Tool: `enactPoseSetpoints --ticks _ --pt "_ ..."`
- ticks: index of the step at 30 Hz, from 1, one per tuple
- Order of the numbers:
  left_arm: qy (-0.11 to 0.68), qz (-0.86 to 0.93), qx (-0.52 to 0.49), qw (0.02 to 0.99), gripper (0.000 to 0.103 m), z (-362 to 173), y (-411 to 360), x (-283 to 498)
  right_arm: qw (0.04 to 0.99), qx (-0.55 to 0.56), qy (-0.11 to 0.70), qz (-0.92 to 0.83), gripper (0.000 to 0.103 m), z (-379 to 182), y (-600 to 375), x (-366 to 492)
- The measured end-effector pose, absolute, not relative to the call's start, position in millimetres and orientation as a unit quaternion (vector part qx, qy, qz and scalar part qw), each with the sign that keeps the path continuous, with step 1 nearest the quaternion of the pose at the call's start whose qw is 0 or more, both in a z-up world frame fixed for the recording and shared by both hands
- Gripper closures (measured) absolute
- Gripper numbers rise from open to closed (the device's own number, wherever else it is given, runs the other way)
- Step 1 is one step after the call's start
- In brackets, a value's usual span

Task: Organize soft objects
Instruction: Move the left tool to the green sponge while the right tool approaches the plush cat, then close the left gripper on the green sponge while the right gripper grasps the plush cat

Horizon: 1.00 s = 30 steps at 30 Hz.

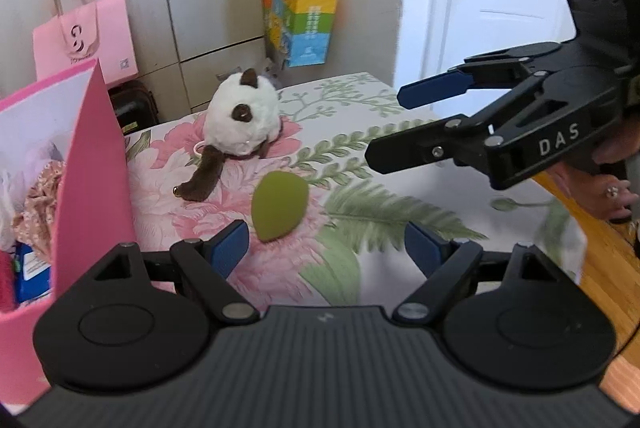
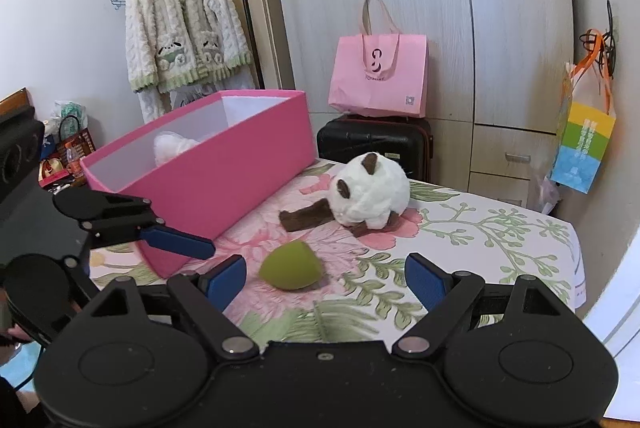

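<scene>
Left wrist view looks down a bed covered in a floral sheet, with the left gripper low in the frame, its blue pads spread wide and nothing between them. Just ahead of it, nearer the left pad, lies a green teardrop sponge flat on the sheet. Further back sits a white and brown plush toy, its dark tail stretched toward the sponge but not touching it. A pink box stands at the left edge, already holding some cloth and packets.

From the right wrist view, the right gripper is likewise spread and empty, with the sponge lying just beyond its pads and the plush behind, beside the pink box. Something white and fluffy already lies inside the box.

Both hands seem to be in the approach stage, closing on the loose soft things, and the sponge looks like the nearer target. The next move likely calls for one gripper to straddle the sponge and squeeze gently, since it will give under pressure, then lift it over the box wall. The two grippers sit close together, so they could crowd each other.
</scene>
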<state>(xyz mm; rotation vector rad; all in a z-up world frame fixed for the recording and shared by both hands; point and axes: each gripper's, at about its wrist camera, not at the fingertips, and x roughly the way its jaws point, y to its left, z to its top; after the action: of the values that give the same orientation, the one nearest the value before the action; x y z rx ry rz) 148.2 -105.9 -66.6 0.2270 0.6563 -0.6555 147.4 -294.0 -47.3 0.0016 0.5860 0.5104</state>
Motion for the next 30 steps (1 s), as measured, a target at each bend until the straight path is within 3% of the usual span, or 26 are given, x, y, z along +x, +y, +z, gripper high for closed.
enactPoseSetpoints --ticks 30 --pt "0.297 -0.23 0.097 0.922 0.018 -105 -136 192 0.913 -0.011 0.307 0.267 0.011 -98 -265 290"
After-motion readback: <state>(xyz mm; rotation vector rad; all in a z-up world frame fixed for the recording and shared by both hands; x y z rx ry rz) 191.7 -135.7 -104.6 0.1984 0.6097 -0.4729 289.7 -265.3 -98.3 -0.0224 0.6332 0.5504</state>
